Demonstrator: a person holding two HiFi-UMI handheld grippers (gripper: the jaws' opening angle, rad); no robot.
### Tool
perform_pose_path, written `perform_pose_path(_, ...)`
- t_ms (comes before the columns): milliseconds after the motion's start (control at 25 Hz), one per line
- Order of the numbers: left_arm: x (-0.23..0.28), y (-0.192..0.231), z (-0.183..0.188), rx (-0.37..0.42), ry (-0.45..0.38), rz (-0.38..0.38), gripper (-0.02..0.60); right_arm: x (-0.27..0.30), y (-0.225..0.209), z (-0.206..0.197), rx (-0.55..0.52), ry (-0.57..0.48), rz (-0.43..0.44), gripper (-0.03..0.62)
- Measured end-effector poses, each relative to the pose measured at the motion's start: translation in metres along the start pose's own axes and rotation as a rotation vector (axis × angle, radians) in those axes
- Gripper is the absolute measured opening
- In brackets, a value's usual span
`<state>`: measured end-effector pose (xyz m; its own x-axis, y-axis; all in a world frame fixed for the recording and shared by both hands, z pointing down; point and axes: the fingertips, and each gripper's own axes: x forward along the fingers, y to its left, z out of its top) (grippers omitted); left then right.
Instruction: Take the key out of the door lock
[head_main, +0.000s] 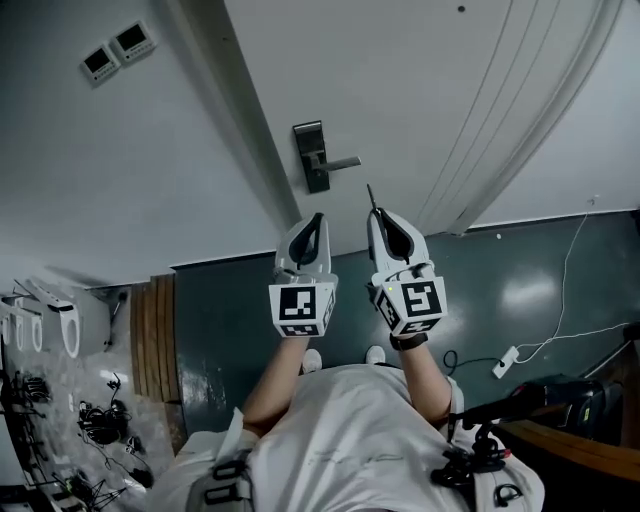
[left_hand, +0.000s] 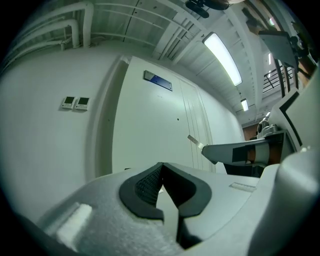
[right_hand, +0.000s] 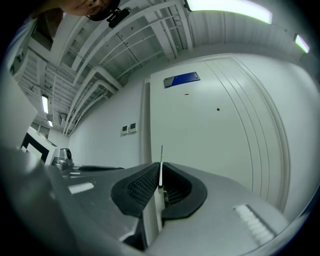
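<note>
1. The key (right_hand: 160, 165) is a thin, flat strip of pale metal. In the right gripper view it shows edge-on as a narrow upright sliver.
2. The right gripper (head_main: 379, 214) is clamped on the key. Its dark ribbed pads (right_hand: 142, 186) press the lower end from both sides, and the blade sticks out past the fingertips.
3. The key is out of the door lock (head_main: 313, 156). In the head view its tip sits just below and to the right of the lever handle (head_main: 345, 162), apart from it.
4. The left gripper (head_main: 314, 220) is beside the right one with its jaws closed together and nothing between them.
5. In the left gripper view the key juts from the tip of the right gripper as a short, light, slanted tab against the white door (left_hand: 150, 130).
6. The head of the key is buried between the pads, so its shape cannot be made out. Any teeth on the blade are too small to see.
7. The keyhole on the dark lock plate is too small to make out in the head view.
8. In both gripper views each gripper's own grey body blocks the lower part of the door.
</note>
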<state>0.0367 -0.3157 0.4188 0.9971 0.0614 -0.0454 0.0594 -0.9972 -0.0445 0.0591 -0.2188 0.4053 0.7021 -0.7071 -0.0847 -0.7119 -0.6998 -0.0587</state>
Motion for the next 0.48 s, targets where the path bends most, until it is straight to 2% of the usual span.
perform_pose_path(160,-0.012,0.023,0.008,0.0,-0.037,0.012,0.002,0.009,0.021,0.004,-0.045,0.006,-0.012,0.028)
perform_pose_path(480,-0.034,0.052,0.01,-0.015,-0.036,-0.02,0.002,0.02,0.056,-0.002,-0.049,0.014,-0.042,0.028)
